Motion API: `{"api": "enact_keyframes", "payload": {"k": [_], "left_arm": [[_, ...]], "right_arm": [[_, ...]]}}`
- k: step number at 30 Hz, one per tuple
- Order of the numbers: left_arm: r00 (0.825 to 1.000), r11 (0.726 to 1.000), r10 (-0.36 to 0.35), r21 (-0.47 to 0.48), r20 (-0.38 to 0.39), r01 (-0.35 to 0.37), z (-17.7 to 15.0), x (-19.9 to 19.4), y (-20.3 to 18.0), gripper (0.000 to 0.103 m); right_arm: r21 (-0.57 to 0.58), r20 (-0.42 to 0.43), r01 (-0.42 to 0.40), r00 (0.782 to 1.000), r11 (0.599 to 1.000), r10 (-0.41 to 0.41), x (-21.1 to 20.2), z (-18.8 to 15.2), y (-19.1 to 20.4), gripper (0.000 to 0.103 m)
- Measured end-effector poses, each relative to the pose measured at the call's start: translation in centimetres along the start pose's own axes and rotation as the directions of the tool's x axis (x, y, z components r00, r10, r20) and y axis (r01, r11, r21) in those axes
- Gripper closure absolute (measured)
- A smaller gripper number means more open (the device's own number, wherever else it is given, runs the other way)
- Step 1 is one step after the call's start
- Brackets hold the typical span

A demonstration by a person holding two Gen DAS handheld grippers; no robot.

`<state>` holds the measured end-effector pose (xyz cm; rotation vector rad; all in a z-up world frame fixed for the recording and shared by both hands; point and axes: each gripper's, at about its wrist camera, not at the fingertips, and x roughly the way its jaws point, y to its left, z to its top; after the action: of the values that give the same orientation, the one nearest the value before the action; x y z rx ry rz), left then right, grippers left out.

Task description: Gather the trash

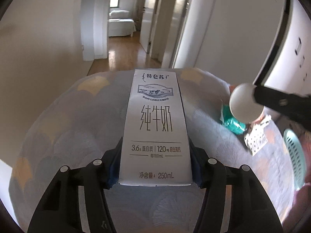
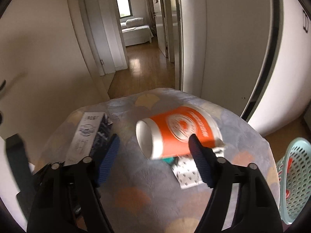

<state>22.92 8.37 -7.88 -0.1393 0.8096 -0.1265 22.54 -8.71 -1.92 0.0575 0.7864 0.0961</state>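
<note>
My left gripper (image 1: 155, 167) is shut on a white milk carton (image 1: 156, 128), held flat above the patterned tablecloth (image 1: 77, 116). The carton also shows in the right wrist view (image 2: 85, 136) at the left. My right gripper (image 2: 153, 153) is open. An orange paper cup (image 2: 178, 132) lies on its side between and just beyond its blue fingers (image 2: 108, 155), touching the right finger. In the left wrist view the cup's white base (image 1: 245, 103) sits at the tip of the right gripper. A teal wrapper (image 1: 231, 122) and a spotted paper (image 2: 187, 172) lie under the cup.
A light teal perforated basket (image 2: 295, 182) stands off the table's right edge; it also shows in the left wrist view (image 1: 295, 155). Beyond the table a wooden-floored hallway (image 2: 143, 66) leads to a bedroom. A white cabinet (image 2: 243, 38) stands at the right.
</note>
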Motion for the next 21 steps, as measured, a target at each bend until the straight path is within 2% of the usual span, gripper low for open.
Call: {"api": "enact_keyframes", "payload": {"k": [2, 4, 5, 8, 11, 16, 21], "left_arm": [[1.0, 1.0, -0.006, -0.009, -0.001, 0.006, 0.2, 0.1, 0.1, 0.047], [1.0, 1.0, -0.008, -0.014, -0.001, 0.008, 0.4, 0.2, 0.4, 0.047], [1.0, 1.0, -0.01, -0.012, -0.001, 0.01, 0.4, 0.2, 0.4, 0.047], [1.0, 1.0, 0.001, -0.005, 0.0, -0.001, 0.6, 0.2, 0.2, 0.047], [1.0, 1.0, 0.002, -0.01, 0.003, -0.002, 0.4, 0.1, 0.1, 0.047], [1.0, 0.999, 0.004, -0.032, 0.001, -0.004, 0.2, 0.1, 0.4, 0.047], [1.0, 0.999, 0.007, -0.052, 0.021, -0.006, -0.1, -0.7, 0.2, 0.047]], "right_arm": [[-0.037, -0.01, 0.059, 0.998, 0.998, -0.059, 1.0, 0.2, 0.8, 0.052], [-0.038, -0.026, 0.042, 0.999, 0.998, -0.043, 1.6, 0.2, 0.9, 0.072], [-0.036, -0.043, 0.029, 0.999, 0.999, -0.031, 1.9, 0.1, 0.7, 0.076], [-0.005, -0.08, -0.031, 0.996, 0.999, 0.031, 2.4, -0.3, -0.5, 0.098], [0.031, -0.093, -0.063, 0.994, 0.998, 0.065, 2.1, -1.4, -1.6, 0.102], [0.005, -0.022, -0.078, 0.997, 0.997, 0.078, -1.1, -2.8, -2.7, 0.102], [0.0, 0.012, -0.118, 0.993, 0.993, 0.118, -2.6, -1.7, -3.2, 0.099]]}}
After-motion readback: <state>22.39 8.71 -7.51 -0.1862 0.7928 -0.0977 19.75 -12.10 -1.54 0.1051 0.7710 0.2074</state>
